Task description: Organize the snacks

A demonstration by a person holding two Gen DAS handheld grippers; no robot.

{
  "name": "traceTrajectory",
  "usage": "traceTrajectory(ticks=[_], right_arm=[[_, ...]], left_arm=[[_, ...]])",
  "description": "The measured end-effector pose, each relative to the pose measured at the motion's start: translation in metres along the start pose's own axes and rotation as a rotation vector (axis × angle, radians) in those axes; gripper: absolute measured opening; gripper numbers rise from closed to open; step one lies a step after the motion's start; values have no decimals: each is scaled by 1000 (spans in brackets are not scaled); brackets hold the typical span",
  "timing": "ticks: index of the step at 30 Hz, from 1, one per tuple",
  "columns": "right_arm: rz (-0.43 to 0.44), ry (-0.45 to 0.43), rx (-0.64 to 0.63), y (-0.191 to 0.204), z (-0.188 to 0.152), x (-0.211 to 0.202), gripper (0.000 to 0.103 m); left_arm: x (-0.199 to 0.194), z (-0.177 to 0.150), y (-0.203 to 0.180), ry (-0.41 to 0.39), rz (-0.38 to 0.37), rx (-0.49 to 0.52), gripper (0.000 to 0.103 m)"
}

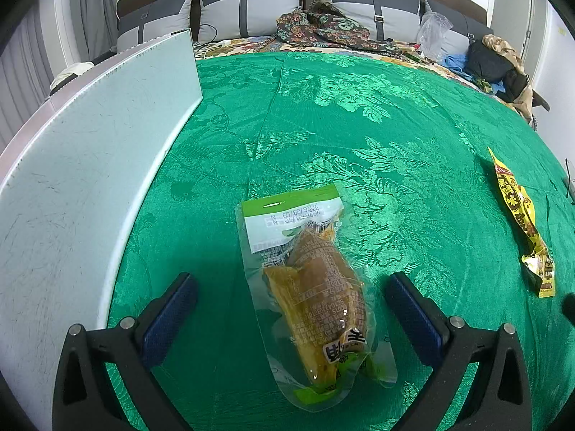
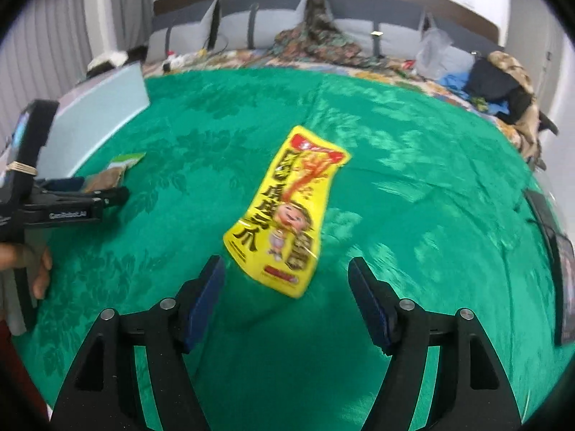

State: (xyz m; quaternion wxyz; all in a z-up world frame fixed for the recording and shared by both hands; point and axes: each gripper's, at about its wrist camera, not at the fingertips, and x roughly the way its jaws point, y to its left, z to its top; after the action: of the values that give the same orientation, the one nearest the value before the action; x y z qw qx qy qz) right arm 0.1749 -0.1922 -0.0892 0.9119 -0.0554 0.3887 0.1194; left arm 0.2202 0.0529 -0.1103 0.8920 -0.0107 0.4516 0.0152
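A clear-and-green snack pouch (image 1: pixel 316 287) with a brown food piece inside lies on the green cloth (image 1: pixel 359 125). My left gripper (image 1: pixel 291 280) is open, its blue pads on either side of the pouch and clear of it. A yellow snack packet (image 2: pixel 284 208) lies flat in the middle of the right wrist view. My right gripper (image 2: pixel 284 264) stands open just short of the packet's near end, touching nothing. The same yellow packet (image 1: pixel 521 222) shows at the right in the left wrist view. From the right wrist, the left gripper (image 2: pixel 107 194) appears at the left, over the green pouch (image 2: pixel 118 168).
A pale flat board (image 1: pixel 90 143) lies along the cloth's left side. Grey pillows (image 1: pixel 248 3), patterned clothes (image 1: pixel 323 25), a clear plastic bag (image 1: pixel 433 32) and a dark clothing pile (image 1: pixel 496 61) line the far edge. A dark flat object (image 2: pixel 560 269) sits at the right edge. A hand (image 2: pixel 39 269) holds the left tool.
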Motion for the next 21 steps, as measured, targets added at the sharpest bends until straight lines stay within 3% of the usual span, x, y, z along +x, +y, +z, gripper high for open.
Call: traceTrajectory(ticks=[3,7,12,21], right_arm=[[-40,-35,37,-12,-10,-14,74],[-97,-14,100,-36,-24,-13,74],[-74,36,242,-64,-33,-6,74],[-19,0,337,-77,-37,-10,78]], left_arm=[[0,0,0,0,0,0,103],[0,0,0,0,0,0,103],[0,0,0,0,-1,0,103],[0,0,0,0,-1,0,103]])
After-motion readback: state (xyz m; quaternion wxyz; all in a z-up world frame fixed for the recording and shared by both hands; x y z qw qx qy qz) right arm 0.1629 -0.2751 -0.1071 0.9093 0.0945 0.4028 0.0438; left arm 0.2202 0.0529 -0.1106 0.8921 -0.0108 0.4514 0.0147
